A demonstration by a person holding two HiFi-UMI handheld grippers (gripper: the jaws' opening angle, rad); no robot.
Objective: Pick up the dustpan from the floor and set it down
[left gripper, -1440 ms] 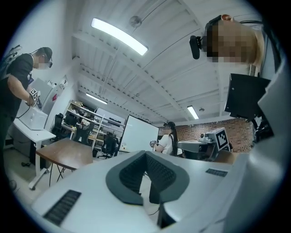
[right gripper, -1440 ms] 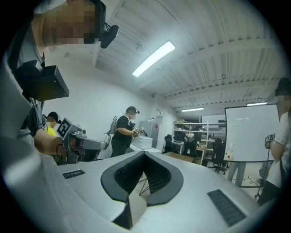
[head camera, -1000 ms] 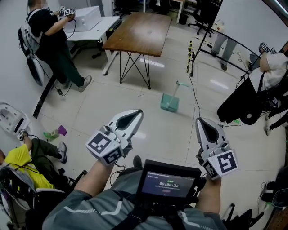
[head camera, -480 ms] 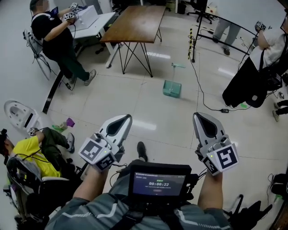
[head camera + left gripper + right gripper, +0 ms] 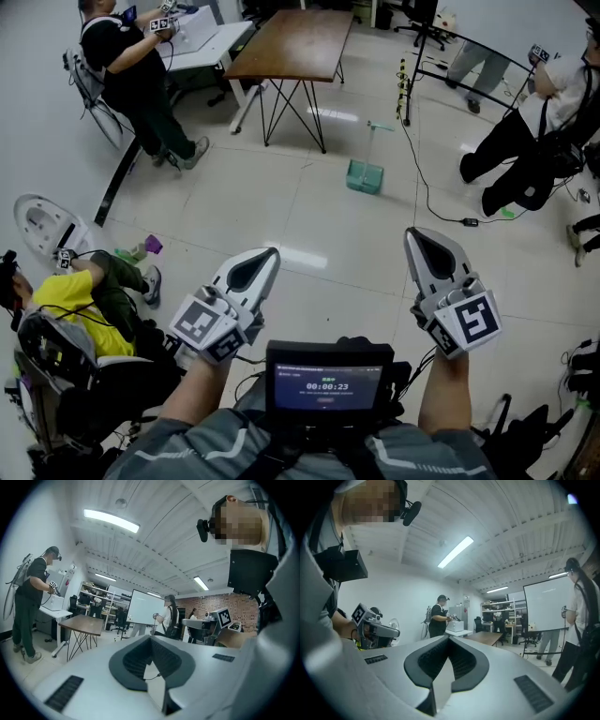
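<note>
Nothing of the task is done so far: the green dustpan point(image 5: 364, 176) stands on the floor point(image 5: 309, 225), well ahead of the left claw point(image 5: 270, 253) and right claw point(image 5: 418, 234), both closed and empty.

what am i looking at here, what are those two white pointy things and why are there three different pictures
A person wears a camera on the head, and the head view looks steeply down from there. Each hand holds a white two-jaw gripper: the left gripper and the right gripper. The other two pictures come from cameras riding on those grippers, looking along the jaws. Both grippers are shut and hold nothing. Ahead on the tiled floor stands a green dustpan, untouched, near a wooden table. Other people work around the room.
</note>
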